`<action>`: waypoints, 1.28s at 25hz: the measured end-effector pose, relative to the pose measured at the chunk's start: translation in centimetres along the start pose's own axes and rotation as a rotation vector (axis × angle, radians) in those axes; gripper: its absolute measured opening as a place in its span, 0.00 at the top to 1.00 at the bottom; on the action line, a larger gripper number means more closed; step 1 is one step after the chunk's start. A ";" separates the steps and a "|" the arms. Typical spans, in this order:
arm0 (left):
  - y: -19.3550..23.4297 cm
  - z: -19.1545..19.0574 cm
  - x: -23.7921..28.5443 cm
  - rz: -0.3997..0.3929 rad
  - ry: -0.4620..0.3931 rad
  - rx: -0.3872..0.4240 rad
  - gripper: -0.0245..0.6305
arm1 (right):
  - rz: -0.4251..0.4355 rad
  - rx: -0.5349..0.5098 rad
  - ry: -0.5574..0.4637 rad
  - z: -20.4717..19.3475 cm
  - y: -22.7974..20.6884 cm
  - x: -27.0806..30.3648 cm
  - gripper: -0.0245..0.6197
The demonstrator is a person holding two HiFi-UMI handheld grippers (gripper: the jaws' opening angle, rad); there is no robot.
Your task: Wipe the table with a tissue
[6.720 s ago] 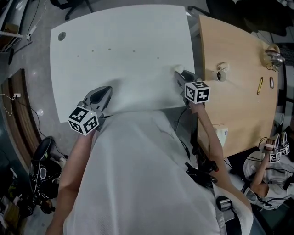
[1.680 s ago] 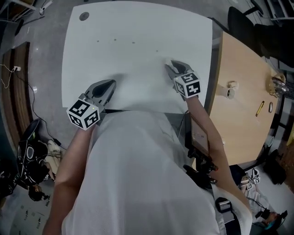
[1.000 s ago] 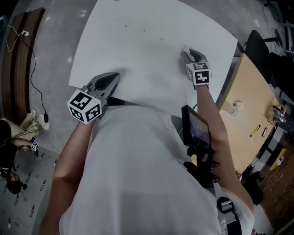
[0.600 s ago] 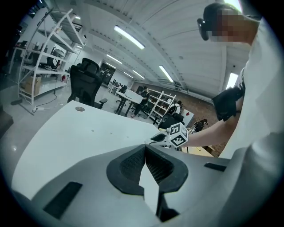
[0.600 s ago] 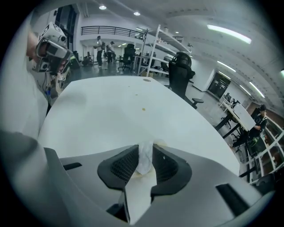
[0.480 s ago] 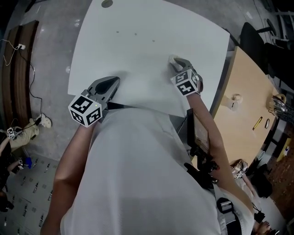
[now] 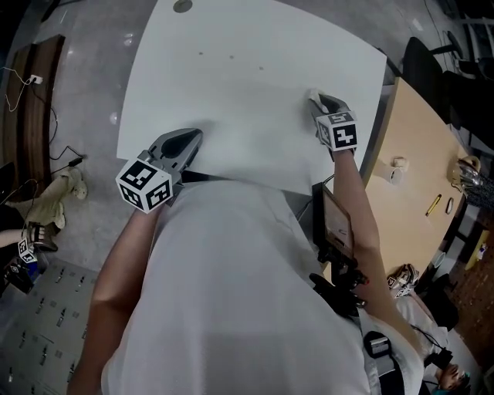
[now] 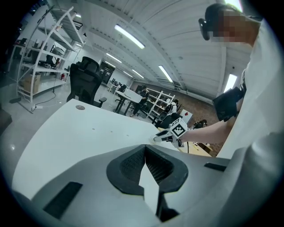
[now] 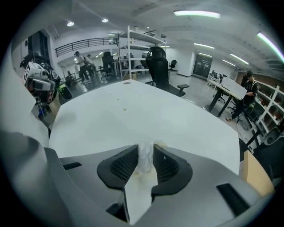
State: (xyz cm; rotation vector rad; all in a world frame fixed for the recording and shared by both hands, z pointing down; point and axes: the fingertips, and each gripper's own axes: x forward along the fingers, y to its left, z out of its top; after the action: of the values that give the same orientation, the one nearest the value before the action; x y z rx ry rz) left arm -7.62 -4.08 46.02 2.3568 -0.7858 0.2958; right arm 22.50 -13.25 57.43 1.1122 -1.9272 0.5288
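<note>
Tissue look: the tissue [image 9: 145, 160] is a small white crumpled wad, creased and squeezed narrow between 2 dark ribbed pads.
Tissue place: it sits at the tips of the right gripper [image 9: 145, 150], its lower end on the white table [image 9: 133, 111]. In the head view this is toward the table's right edge. A faint yellowish mark lies on the table just beside the wad.
Right gripper: its jaws are clamped on the tissue, both pads pressing its sides.
Left gripper: the left gripper [image 8: 145, 148] has its 2 jaws closed tip to tip with nothing between them. It lies over the table's near edge, well apart from the right gripper.
Right gripper view only: the wad's creases, the pads' hold on it, small specks farther out on the table, and a black chair [image 9: 159, 66] beyond the far edge.
Head view only: both grippers at once, the person's white shirt [image 7: 231, 308] covering the table's near edge, a round hole [image 7: 182, 6] near the far left corner, 3 small specks, and a wooden table [image 7: 417, 154] to the right. The tissue here is only a white fleck at the jaw tips.
Left gripper view only: the right gripper from the side, tilted steeply down onto the table, with a bare forearm [image 8: 208, 131] behind it and metal shelving [image 8: 49, 40] at left.
Tissue axis: the long axis runs along the jaws, from between the pads out toward the tips. The outer end points down at the table and away from the person.
</note>
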 end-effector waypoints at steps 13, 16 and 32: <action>1.6 0.5 0.5 -0.076 0.016 0.005 0.95 | 0.276 -0.023 0.047 0.3 13.0 1.5 0.80; 1.6 0.4 0.8 -0.099 0.012 -0.002 0.95 | 0.366 0.005 0.073 0.0 15.2 1.2 0.80; 5.9 0.1 -2.6 -0.050 -0.024 -0.061 0.95 | 0.048 0.164 -0.113 9.0 4.7 5.3 0.80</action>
State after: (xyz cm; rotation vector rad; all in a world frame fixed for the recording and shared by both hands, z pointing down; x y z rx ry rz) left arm -13.25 -6.62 47.80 2.3224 -0.7360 0.2202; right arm 13.01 -19.68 56.91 1.2248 -2.0419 0.6729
